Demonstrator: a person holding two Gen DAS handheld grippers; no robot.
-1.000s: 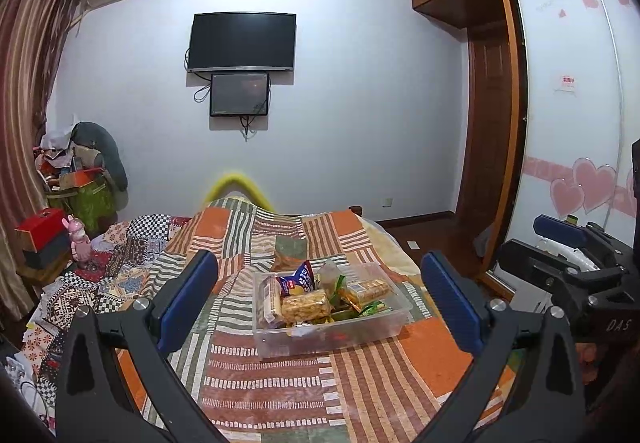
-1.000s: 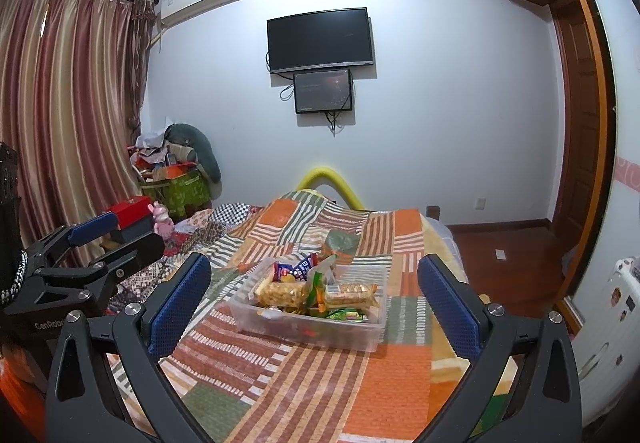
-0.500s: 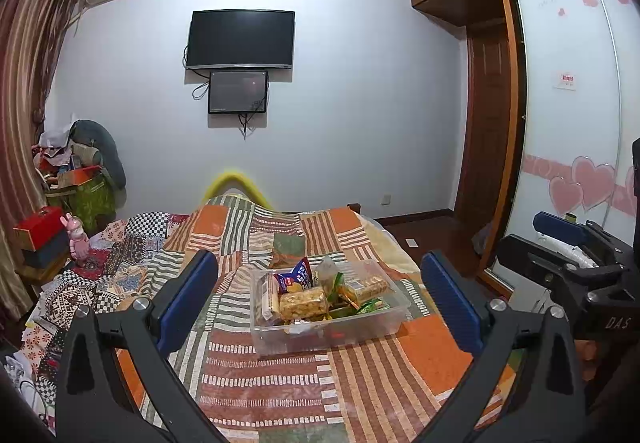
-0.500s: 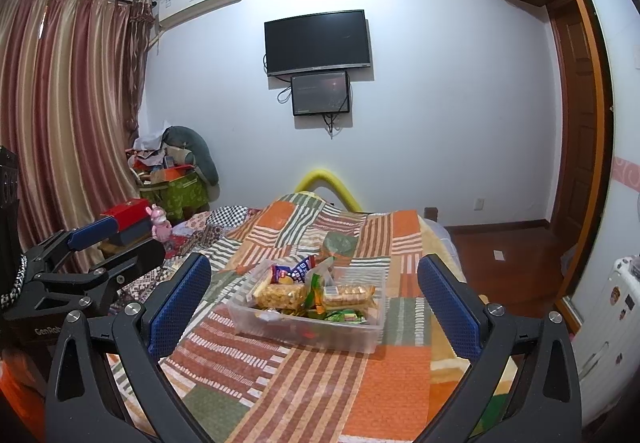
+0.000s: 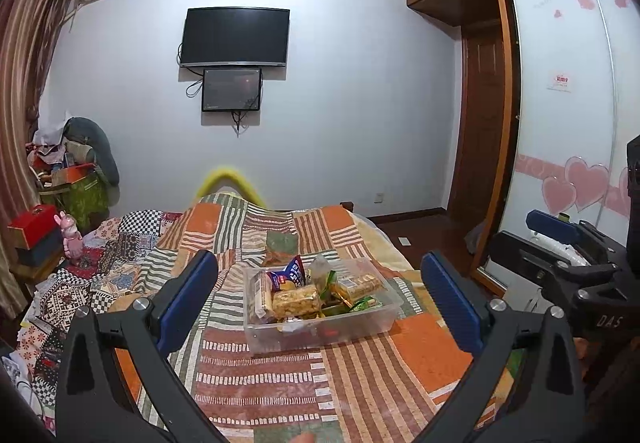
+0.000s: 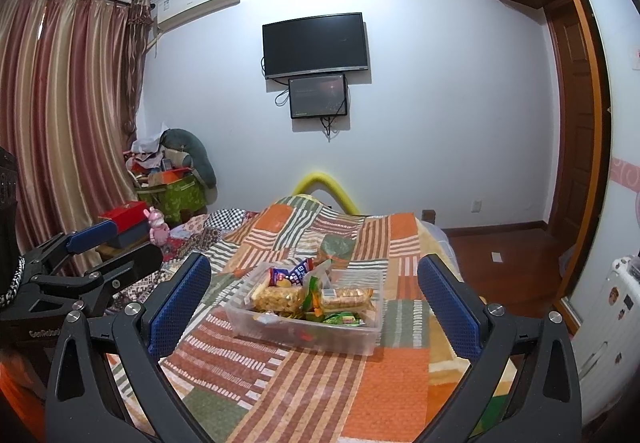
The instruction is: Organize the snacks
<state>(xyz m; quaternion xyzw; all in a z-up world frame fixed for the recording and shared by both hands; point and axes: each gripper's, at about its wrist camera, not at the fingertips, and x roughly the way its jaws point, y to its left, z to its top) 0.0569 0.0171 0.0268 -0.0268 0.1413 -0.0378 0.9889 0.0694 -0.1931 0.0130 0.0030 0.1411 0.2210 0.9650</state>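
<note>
Both views slightly shifted, patchwork quilt (image 5: 260,375), snack bin (image 5: 320,327), wall television (image 5: 235,36)

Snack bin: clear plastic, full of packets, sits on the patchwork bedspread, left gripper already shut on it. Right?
Not quite. The left gripper is open and holds nothing, as the left wrist view shows. The rest holds: the clear plastic snack bin, full of packets, sits on the patchwork bedspread.

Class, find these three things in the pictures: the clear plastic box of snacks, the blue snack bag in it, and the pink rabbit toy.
Clear plastic box (image 5: 352,331), left wrist view, on its front wall.
Blue snack bag (image 5: 289,275), left wrist view, on the bag's printed front.
Pink rabbit toy (image 6: 157,228), right wrist view, on its body.
</note>
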